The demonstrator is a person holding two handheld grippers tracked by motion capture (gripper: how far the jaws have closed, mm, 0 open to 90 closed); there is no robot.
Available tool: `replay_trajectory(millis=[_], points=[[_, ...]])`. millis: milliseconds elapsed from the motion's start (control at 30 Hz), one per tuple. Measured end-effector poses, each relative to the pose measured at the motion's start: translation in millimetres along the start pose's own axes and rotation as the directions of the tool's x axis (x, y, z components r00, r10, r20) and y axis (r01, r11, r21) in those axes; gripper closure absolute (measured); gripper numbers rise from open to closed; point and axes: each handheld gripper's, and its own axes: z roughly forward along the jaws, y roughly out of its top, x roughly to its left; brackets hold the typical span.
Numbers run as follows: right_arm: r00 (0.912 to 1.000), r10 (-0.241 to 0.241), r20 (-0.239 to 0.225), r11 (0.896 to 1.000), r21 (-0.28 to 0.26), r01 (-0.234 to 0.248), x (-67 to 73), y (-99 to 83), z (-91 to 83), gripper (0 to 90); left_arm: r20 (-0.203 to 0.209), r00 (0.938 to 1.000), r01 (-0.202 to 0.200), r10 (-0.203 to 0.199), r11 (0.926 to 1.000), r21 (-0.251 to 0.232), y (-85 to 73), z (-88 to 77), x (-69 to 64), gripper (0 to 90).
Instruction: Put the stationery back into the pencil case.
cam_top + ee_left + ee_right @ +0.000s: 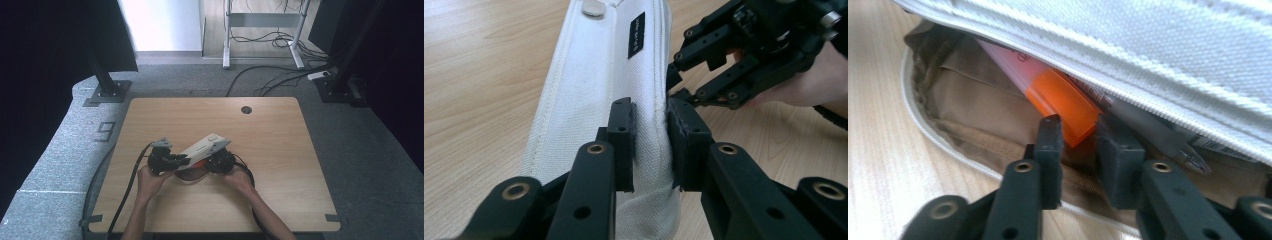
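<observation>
A white fabric pencil case (204, 146) lies near the table's front middle with its zip undone. My left gripper (651, 135) is shut on a fold of the case's upper flap (594, 85) and holds it lifted. Under that flap (1148, 45) the tan lining (973, 100) shows, with a pink highlighter and its orange cap (1063, 100) lying inside beside a grey pen (1153, 132). My right gripper (1079, 132) reaches into the opening. Its jaws stand slightly apart around the cap's end, so I read it as open. In the high view the left gripper (182, 161) and right gripper (206, 164) meet at the case.
The wooden table (280, 150) has a round cable hole (246, 109) at the back. Black cables trail from both grippers off the front edge. Beyond the table stand black stand feet (107, 92) and a white desk frame (227, 45) with floor cables.
</observation>
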Motion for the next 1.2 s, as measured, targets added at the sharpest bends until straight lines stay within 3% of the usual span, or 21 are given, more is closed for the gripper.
replay_trajectory(millis=[333, 767, 900, 1033, 1200], points=[[0.9999, 0.007, -0.013, 1.0, 0.005, -0.007, -1.8, -11.1, -19.6, 54.8, 0.007, 1.0, -0.005, 0.005, 1.0, 0.006, -2.4, 3.4, -1.3, 71.6], [0.9969, 0.073, 0.032, 0.997, -0.018, -0.072, -21.6, -37.2, -46.9, 48.1, 0.047, 0.9987, -0.023, 0.021, 0.9987, 0.047, -9.0, 17.8, -6.3, 64.8], [0.9956, 0.086, 0.037, 0.996, -0.021, -0.085, -25.0, -41.2, -51.8, 45.7, 0.065, 0.9977, -0.024, 0.019, 0.9968, 0.076, -12.9, 26.5, -7.6, 60.3], [0.9957, 0.082, 0.043, 0.997, -0.018, -0.082, -25.4, -42.5, -54.6, 41.8, 0.063, 0.9978, -0.024, 0.02, 0.9985, 0.049, -13.9, 26.3, -9.1, 54.4], [0.9946, 0.092, 0.046, 0.995, -0.027, -0.091, -23.7, -43.0, -60.5, 35.2, 0.052, 0.9982, -0.032, 0.03, 0.9988, 0.037, -13.2, 25.2, -11.8, 38.5]])
